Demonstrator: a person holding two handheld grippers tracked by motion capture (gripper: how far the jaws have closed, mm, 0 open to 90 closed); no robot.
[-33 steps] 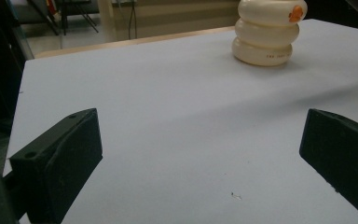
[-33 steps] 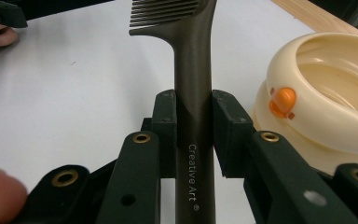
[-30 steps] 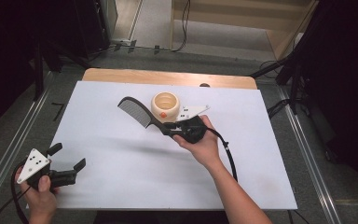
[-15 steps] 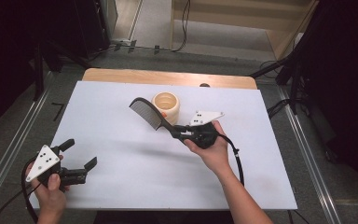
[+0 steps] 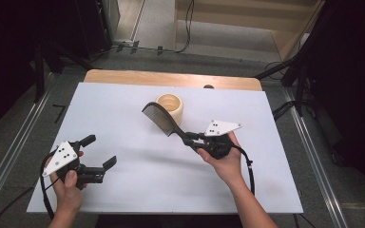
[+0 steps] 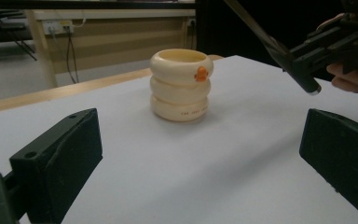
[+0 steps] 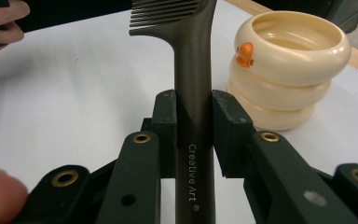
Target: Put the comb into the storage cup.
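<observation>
My right gripper [image 5: 193, 139] is shut on the handle of a black comb [image 5: 158, 118], holding it above the white table with the teeth end pointing toward the far left. In the right gripper view the comb [image 7: 193, 84] runs straight up between the two pads, its handle printed "Creative Art". A cream ringed cup [image 5: 170, 104] with an orange mark stands just behind the comb's head; it also appears as the cup [image 6: 181, 85] and the cup [image 7: 286, 65]. My left gripper [image 5: 100, 152] hovers open near the front left, with nothing between its jaws [image 6: 200, 158].
The white table sheet [image 5: 123, 190] lies over a wooden top whose strip [image 5: 171, 78] shows at the far edge. Metal rails run along both sides of the table. Cables trail from both grippers.
The right gripper has carried the comb toward the right and nearer the front, away from the cup. The left gripper has risen and shifted right, toward the table's middle.
</observation>
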